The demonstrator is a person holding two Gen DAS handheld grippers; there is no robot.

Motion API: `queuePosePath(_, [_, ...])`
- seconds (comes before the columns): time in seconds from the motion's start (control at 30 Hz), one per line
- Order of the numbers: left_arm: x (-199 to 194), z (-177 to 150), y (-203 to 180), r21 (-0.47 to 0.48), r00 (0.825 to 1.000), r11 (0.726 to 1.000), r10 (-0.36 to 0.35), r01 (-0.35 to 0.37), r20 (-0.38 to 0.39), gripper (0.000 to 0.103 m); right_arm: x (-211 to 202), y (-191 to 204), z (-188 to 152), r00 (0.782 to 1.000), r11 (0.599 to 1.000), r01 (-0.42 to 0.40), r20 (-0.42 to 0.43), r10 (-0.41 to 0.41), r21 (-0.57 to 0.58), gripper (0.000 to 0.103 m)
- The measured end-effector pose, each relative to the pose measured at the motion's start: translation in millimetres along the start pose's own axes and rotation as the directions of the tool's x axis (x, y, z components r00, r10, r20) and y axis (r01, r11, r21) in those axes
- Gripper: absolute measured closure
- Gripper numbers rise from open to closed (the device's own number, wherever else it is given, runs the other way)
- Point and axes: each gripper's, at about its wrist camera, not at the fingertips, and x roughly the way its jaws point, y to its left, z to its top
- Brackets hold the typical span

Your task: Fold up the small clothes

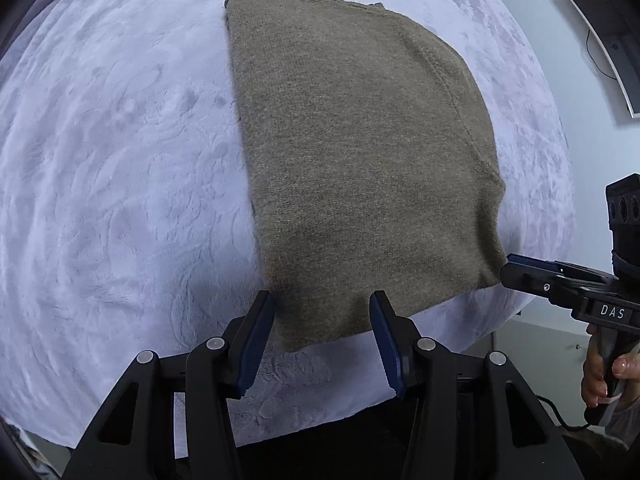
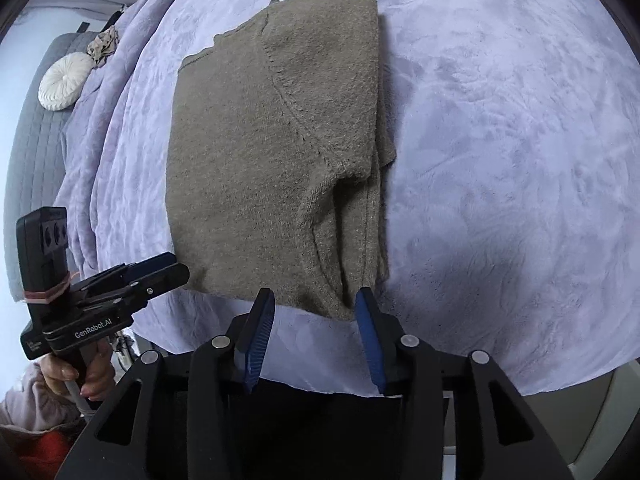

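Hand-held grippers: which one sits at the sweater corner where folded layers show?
The right hand-held gripper, open at the olive-brown knit sweater's layered corner; the left hand-held gripper faces a flat corner.

"DAS" stands on the right tongs (image 1: pixel 516 270) body; "GenRobot.AI" stands on the left tongs (image 2: pixel 172 268) body.

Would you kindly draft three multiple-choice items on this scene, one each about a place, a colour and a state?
1. Where does the sweater lie?
A. on the blanket
B. on a chair
C. in a basket

2. What colour is the sweater?
A. red
B. olive-brown
C. white

3. How is the left gripper?
A. shut on the sweater
B. shut on nothing
C. open

Answers: 1 A, the lilac blanket shows all around it. 2 B, the knit is olive-brown in both views. 3 C, its fingers stand apart by the near hem; the right gripper is open too.
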Motion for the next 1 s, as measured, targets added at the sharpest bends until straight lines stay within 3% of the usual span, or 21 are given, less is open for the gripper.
queuePosePath(0.07, [4, -1, 5, -0.010, 1.000, 1.000, -0.007, 0.007, -0.017, 0.052, 4, -3, 3, 0.999, 1.000, 0.028, -0.017, -0.027, 0.003, 0.078])
queuePosePath(0.1, [7, -2, 6, -0.015, 1.000, 1.000, -0.006, 0.005, -0.021, 0.052, 5, -6, 4, 0.999, 0.999, 0.045, -0.022, -0.045, 0.007, 0.097])
queuePosePath(0.23, [20, -10, 12, -0.011, 0.999, 1.000, 0.000, -0.001, -0.032, 0.052, 8, -17, 6, 0.996, 0.996, 0.090, -0.025, -0.089, 0.024, 0.097])
queuePosePath(0.57, [22, -14, 8, -0.015, 1.000, 1.000, 0.011, -0.011, -0.019, 0.052, 24, -60, -2, 0.999, 0.974, -0.008, -0.036, 0.017, 0.225, 0.096])
queuePosePath(1.0, [2, -19, 3, 0.010, 0.999, 1.000, 0.013, -0.014, 0.034, 0.052, -14, -62, -12, 0.996, 0.958, 0.083, -0.031, -0.078, 0.274, 0.095])
